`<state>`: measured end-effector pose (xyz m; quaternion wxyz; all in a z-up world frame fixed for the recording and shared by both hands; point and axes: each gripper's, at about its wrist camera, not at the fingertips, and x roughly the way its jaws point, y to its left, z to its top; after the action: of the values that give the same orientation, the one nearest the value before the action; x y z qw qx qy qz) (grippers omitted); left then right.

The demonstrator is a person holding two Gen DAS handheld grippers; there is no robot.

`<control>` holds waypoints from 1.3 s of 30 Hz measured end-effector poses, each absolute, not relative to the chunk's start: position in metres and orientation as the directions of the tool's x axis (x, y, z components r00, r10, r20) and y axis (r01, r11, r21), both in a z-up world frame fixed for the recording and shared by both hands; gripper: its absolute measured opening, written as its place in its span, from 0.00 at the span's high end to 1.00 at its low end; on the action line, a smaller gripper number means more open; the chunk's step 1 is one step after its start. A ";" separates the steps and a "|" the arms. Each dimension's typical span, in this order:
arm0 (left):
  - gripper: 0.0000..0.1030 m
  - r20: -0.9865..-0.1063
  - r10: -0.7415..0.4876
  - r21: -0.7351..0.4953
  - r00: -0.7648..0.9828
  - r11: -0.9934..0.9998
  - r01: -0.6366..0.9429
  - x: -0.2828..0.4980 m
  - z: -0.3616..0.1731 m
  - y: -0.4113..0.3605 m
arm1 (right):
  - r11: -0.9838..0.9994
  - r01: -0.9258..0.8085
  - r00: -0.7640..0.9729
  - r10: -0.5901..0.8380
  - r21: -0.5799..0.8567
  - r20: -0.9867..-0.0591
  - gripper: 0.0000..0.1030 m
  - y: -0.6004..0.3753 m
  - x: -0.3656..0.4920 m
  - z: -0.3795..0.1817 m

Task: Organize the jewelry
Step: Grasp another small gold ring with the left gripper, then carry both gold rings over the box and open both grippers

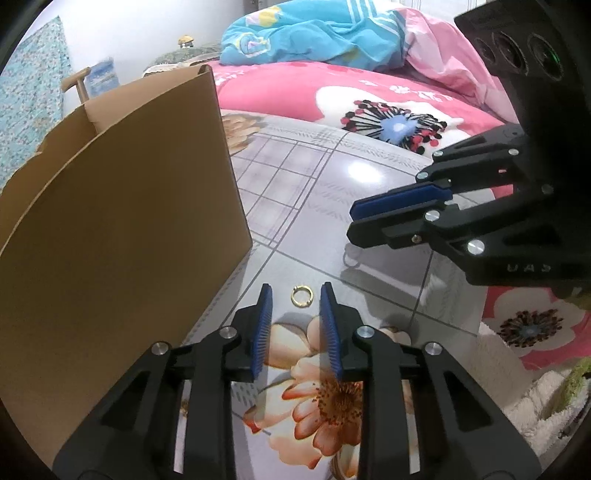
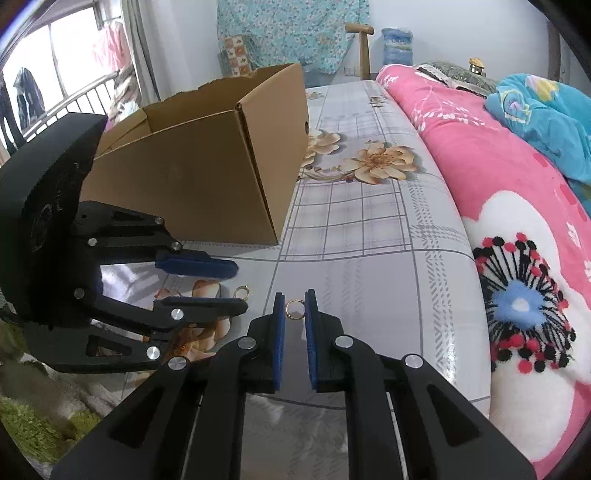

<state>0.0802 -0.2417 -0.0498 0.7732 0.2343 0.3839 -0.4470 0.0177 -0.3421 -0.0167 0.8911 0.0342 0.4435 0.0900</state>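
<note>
You are in a home bedroom: a pink floral blanket [image 2: 517,229] and rumpled blue bedding [image 1: 314,33] lie beside the desk [image 2: 369,229], and laundry [image 2: 110,40] hangs at a railed window [image 2: 66,55].

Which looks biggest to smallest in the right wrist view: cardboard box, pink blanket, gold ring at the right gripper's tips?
1. pink blanket, though nearer the camera and cropped
2. cardboard box, not far behind
3. gold ring, by far smallest
</note>
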 end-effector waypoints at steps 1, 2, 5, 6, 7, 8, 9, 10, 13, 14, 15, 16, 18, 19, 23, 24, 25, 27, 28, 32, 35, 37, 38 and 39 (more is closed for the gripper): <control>0.82 -0.803 -0.512 0.023 0.305 0.486 0.874 0.080 -0.050 -0.243 | 0.981 -0.129 0.593 0.193 0.144 -0.782 0.89 -0.343 0.017 -0.017; 0.86 -0.803 -0.512 0.025 0.304 0.480 0.877 0.080 -0.050 -0.246 | 0.981 -0.128 0.595 0.195 0.147 -0.780 0.89 -0.343 0.017 -0.017; 0.90 -0.802 -0.511 0.039 0.310 0.473 0.880 0.079 -0.051 -0.251 | 0.979 -0.125 0.600 0.204 0.162 -0.774 0.89 -0.346 0.017 -0.018; 0.90 -0.801 -0.512 0.039 0.310 0.472 0.881 0.079 -0.051 -0.252 | 0.978 -0.125 0.601 0.207 0.165 -0.772 0.89 -0.346 0.018 -0.018; 0.90 -0.800 -0.513 0.039 0.311 0.474 0.880 0.079 -0.051 -0.252 | 0.978 -0.125 0.602 0.209 0.167 -0.771 0.89 -0.346 0.018 -0.018; 0.90 -0.800 -0.512 0.040 0.313 0.474 0.879 0.079 -0.051 -0.254 | 0.977 -0.125 0.603 0.211 0.170 -0.769 0.89 -0.346 0.017 -0.018; 0.91 -0.799 -0.512 0.043 0.316 0.476 0.879 0.078 -0.051 -0.255 | 0.977 -0.126 0.604 0.213 0.171 -0.768 0.89 -0.346 0.017 -0.018; 0.91 -0.799 -0.509 0.047 0.320 0.477 0.878 0.078 -0.052 -0.255 | 0.977 -0.127 0.605 0.215 0.174 -0.766 0.89 -0.346 0.017 -0.018; 0.91 -0.799 -0.509 0.045 0.320 0.480 0.876 0.077 -0.051 -0.254 | 0.976 -0.127 0.608 0.218 0.177 -0.763 0.89 -0.346 0.017 -0.018; 0.91 -0.799 -0.508 0.046 0.321 0.482 0.875 0.076 -0.051 -0.253 | 0.976 -0.126 0.609 0.218 0.179 -0.762 0.89 -0.346 0.016 -0.018; 0.91 -0.799 -0.507 0.047 0.322 0.482 0.875 0.076 -0.051 -0.252 | 0.976 -0.125 0.610 0.217 0.179 -0.762 0.89 -0.346 0.016 -0.018; 0.91 -0.800 -0.506 0.046 0.321 0.482 0.875 0.076 -0.051 -0.251 | 0.976 -0.125 0.610 0.218 0.179 -0.762 0.89 -0.346 0.016 -0.017; 0.91 -0.799 -0.507 0.044 0.322 0.486 0.873 0.074 -0.050 -0.248 | 0.976 -0.125 0.612 0.216 0.176 -0.760 0.89 -0.345 0.015 -0.016; 0.91 -0.799 -0.509 0.041 0.322 0.488 0.872 0.073 -0.049 -0.247 | 0.977 -0.127 0.613 0.215 0.174 -0.760 0.89 -0.344 0.014 -0.015; 0.91 -0.789 -0.521 0.030 0.325 0.496 0.868 0.067 -0.042 -0.239 | 0.978 -0.128 0.624 0.210 0.167 -0.753 0.89 -0.341 0.009 -0.007; 0.91 -0.782 -0.529 0.027 0.329 0.500 0.866 0.065 -0.038 -0.235 | 0.978 -0.128 0.628 0.209 0.165 -0.749 0.89 -0.341 0.008 -0.004; 0.91 -0.773 -0.539 0.023 0.334 0.503 0.864 0.063 -0.032 -0.232 | 0.978 -0.128 0.634 0.210 0.167 -0.744 0.89 -0.340 0.006 0.000; 0.91 -0.753 -0.559 0.018 0.348 0.511 0.859 0.060 -0.021 -0.225 | 0.974 -0.132 0.646 0.225 0.184 -0.729 0.89 -0.340 0.003 0.008; 0.91 -0.738 -0.575 0.011 0.353 0.513 0.858 0.059 -0.013 -0.221 | 0.972 -0.136 0.653 0.233 0.191 -0.720 0.89 -0.339 0.002 0.013; 0.91 -0.678 -0.635 -0.044 0.370 0.538 0.842 0.058 0.023 -0.196 | 0.961 -0.168 0.690 0.274 0.221 -0.669 0.89 -0.334 0.000 0.044; 0.91 -0.636 -0.660 -0.068 0.401 0.565 0.822 0.067 0.051 -0.173 | 0.952 -0.209 0.712 0.305 0.223 -0.633 0.89 -0.326 0.005 0.066; 0.91 -0.626 -0.649 -0.065 0.432 0.596 0.800 0.080 0.066 -0.158 | 0.943 -0.253 0.724 0.333 0.216 -0.604 0.89 -0.319 0.014 0.082; 0.91 -0.627 -0.642 -0.065 0.441 0.608 0.792 0.087 0.072 -0.152 | 0.939 -0.268 0.725 0.345 0.216 -0.597 0.89 -0.316 0.019 0.087; 0.91 -0.629 -0.633 -0.063 0.452 0.621 0.781 0.096 0.076 -0.146 | 0.929 -0.296 0.720 0.370 0.223 -0.587 0.89 -0.313 0.028 0.094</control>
<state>0.0960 -0.1464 0.0760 0.8439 0.1184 0.3138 -0.4188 0.0280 -0.3130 0.0935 0.9255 0.0566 0.3283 0.1800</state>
